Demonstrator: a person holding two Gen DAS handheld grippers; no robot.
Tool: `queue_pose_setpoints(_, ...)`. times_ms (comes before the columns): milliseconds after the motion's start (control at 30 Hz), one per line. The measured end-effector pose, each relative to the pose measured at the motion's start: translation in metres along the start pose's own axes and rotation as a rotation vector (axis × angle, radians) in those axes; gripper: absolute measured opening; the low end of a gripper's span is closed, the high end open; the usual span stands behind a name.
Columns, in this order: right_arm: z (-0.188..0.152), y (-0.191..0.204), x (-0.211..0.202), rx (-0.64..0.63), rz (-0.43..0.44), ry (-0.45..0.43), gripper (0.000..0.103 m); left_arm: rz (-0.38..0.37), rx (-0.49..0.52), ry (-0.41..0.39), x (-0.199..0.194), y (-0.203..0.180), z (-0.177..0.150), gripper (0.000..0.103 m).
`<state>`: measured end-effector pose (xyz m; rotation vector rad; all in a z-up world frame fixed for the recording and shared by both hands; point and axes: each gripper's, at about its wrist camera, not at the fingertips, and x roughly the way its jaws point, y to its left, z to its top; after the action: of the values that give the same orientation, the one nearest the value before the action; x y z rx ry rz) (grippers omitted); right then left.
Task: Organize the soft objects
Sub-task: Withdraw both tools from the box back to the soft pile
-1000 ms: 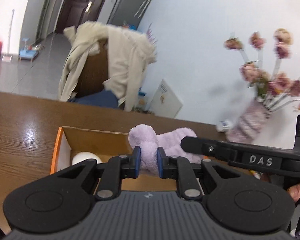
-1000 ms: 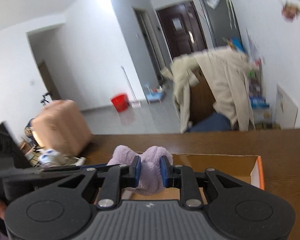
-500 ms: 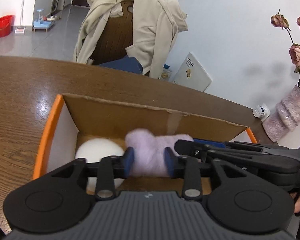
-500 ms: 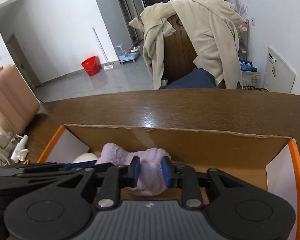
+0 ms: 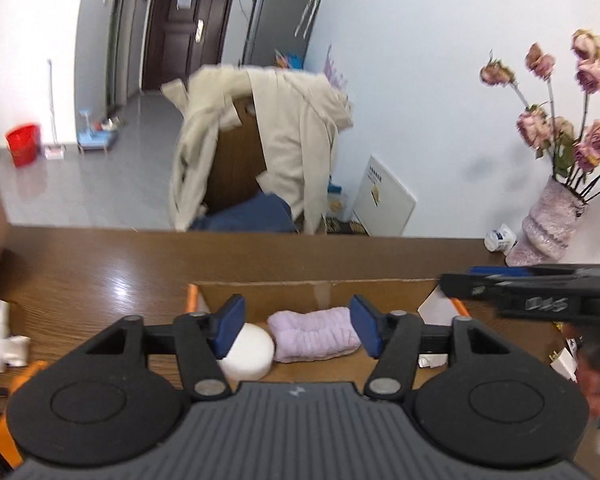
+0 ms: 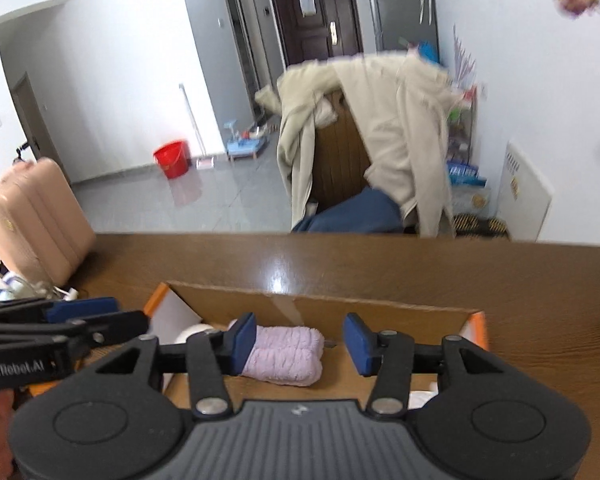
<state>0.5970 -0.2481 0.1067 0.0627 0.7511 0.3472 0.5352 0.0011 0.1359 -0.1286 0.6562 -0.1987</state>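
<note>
We look across a glossy brown wooden table [image 5: 100, 264] into a white-walled room with a grey tiled floor, a dark door at the back, and a chair [image 6: 340, 160] draped in a beige coat [image 5: 284, 136] just beyond the table's far edge. A red bucket [image 6: 172, 159] sits on the floor and a pink suitcase [image 6: 32, 224] stands at the table's left end. At the right end we see a vase of dried roses [image 5: 552, 220] with a small white bottle [image 5: 499, 236] beside it.

On the table sits an open cardboard box [image 5: 316, 292] with orange edges. Inside lies the folded lilac towel [image 5: 314, 334], and just left of it, touching, a white round object [image 5: 246, 352].

Our left tongs [image 5: 298, 330] are spread wide above the box, gripping nothing. Our right tongs [image 6: 300, 338] are likewise wide apart and empty, the towel [image 6: 284, 354] below them in the box.
</note>
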Motion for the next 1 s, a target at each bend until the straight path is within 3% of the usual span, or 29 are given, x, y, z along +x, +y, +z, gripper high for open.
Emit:
queue_pose_setpoints(100, 0.0, 0.001, -0.053, 0.0, -0.019, -0.054, 0.06, 0.041, 0.021, -0.038, -0.043, -0.006, -0.001, 0.079)
queue_pose_setpoints(267, -0.015, 0.008, -0.137, -0.052, -0.035, -0.141, 0.068, 0.1, 0.094, -0.107, -0.119, -0.022, -0.024, 0.087)
queue_pose_setpoints(567, -0.068, 0.027, -0.25, -0.102, -0.025, -0.265, 0.078, 0.115, 0.086, -0.262, -0.235, -0.036, -0.085, 0.101)
queue_pose_setpoints(767, -0.131, 0.045, -0.308, -0.153, 0.0, -0.36, 0.085, 0.124, 0.097, -0.379, -0.299, -0.042, -0.153, 0.103)
queue_pose_setpoints(900, -0.182, 0.058, -0.334, -0.193, -0.021, -0.432, 0.087, 0.141, 0.106, -0.389, -0.316, -0.043, -0.195, 0.103)
queue_pose_setpoints(1000, -0.22, 0.064, -0.344, -0.209, -0.004, -0.463, 0.089, 0.16, 0.174, -0.441, -0.326, -0.047, -0.232, 0.103)
